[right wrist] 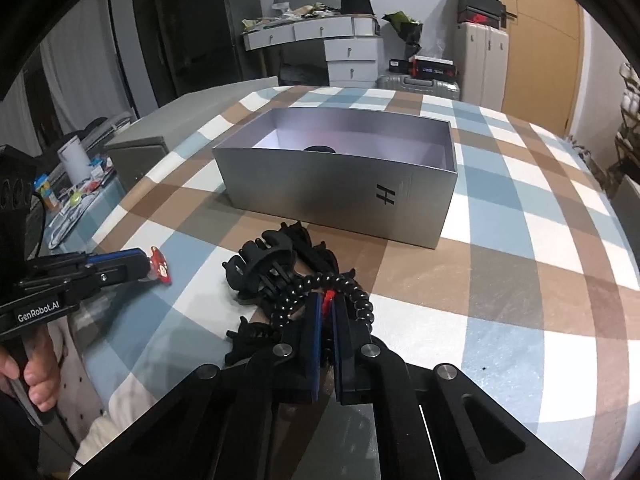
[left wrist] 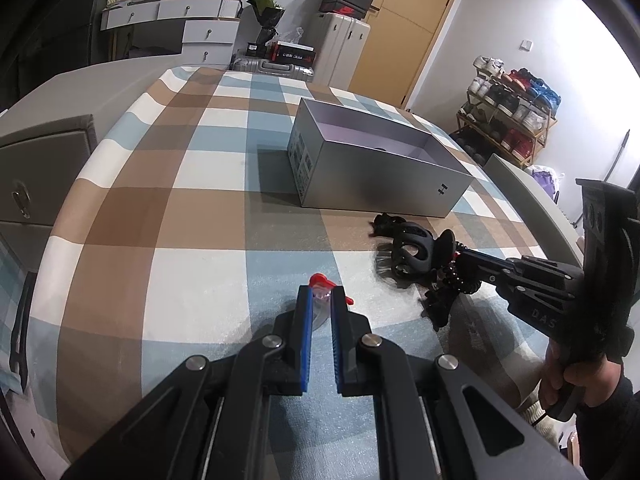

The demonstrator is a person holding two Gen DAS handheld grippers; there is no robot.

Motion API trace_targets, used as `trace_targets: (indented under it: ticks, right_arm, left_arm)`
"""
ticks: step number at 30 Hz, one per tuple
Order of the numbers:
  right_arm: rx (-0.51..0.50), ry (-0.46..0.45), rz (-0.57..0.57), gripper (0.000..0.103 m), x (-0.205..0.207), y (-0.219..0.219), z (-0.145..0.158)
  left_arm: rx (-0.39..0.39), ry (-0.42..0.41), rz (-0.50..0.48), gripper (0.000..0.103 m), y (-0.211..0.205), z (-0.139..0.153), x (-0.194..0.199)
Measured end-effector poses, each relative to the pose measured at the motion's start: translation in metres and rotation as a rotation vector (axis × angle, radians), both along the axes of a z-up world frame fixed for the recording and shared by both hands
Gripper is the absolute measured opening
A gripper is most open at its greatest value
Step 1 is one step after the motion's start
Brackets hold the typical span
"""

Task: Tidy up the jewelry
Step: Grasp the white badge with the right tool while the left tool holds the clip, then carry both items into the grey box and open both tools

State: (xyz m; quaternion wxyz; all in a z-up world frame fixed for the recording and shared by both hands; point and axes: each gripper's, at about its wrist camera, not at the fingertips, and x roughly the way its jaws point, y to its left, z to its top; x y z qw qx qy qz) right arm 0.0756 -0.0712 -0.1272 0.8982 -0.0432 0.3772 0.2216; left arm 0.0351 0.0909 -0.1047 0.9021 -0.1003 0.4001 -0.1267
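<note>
Jewelry in two lots on the checked tablecloth (right wrist: pixel 500 248), both in front of the open grey box (right wrist: pixel 340 184). My left gripper (left wrist: pixel 321 300) stands narrow, its blue pads closed on a small red ornament (left wrist: pixel 320 280) with a clear, pinkish body; the piece sits low over the cloth, and whether it rests there I cannot tell. My right gripper (right wrist: pixel 329 308) is nearly closed at the black bead bracelet (right wrist: pixel 320 284), with a red fleck between the jaws; whether they pinch a bead, a cord or a charm is hard to make out.

Handling, as I judge it: the ornament is light and stiff, best held across its body as now. The bracelet is limp and will sag and swing, so a hold on the strand near its middle suits it. The black claw hair clip (right wrist: pixel 264 264) beside it is rigid, springy and toothed, and may snag the beads.

Hidden: most of the box floor, save one dark round shape behind the near wall. The tangle under the right gripper is partly covered.
</note>
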Motion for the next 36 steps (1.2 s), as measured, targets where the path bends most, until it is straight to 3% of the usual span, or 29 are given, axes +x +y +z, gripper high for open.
trace_targets:
  ticks: [10,16,21,26,29,31,36]
  right_arm:
    - [0.153,-0.009,0.013,0.001,-0.008,-0.023,0.024]
    - [0.414,0.12,-0.003,0.001,0.002,-0.06,0.028]
    - [0.326,0.145,-0.048,0.001,0.003,-0.068,0.018]
    - [0.03,0.043,-0.089,0.001,-0.007,-0.057,0.019]
    - [-0.067,0.029,-0.112,0.001,-0.007,-0.059,0.016]
    - [-0.036,0.035,-0.136,0.001,-0.005,-0.07,0.015]
    - [0.17,0.026,-0.16,0.001,-0.001,-0.097,0.032]
  left_arm:
    - [0.011,-0.001,-0.005,0.004,-0.006,0.004,-0.001]
    - [0.018,-0.004,-0.013,0.004,-0.013,0.009,-0.001]
    - [0.028,-0.008,-0.018,0.004,-0.018,0.011,0.0]
    - [0.031,-0.003,-0.022,0.004,-0.022,0.013,0.001]
    - [0.035,-0.006,-0.026,0.004,-0.024,0.015,0.002]
    - [0.03,-0.011,-0.028,0.004,-0.025,0.017,0.002]
    - [0.004,-0.04,-0.028,0.004,-0.024,0.029,0.004]
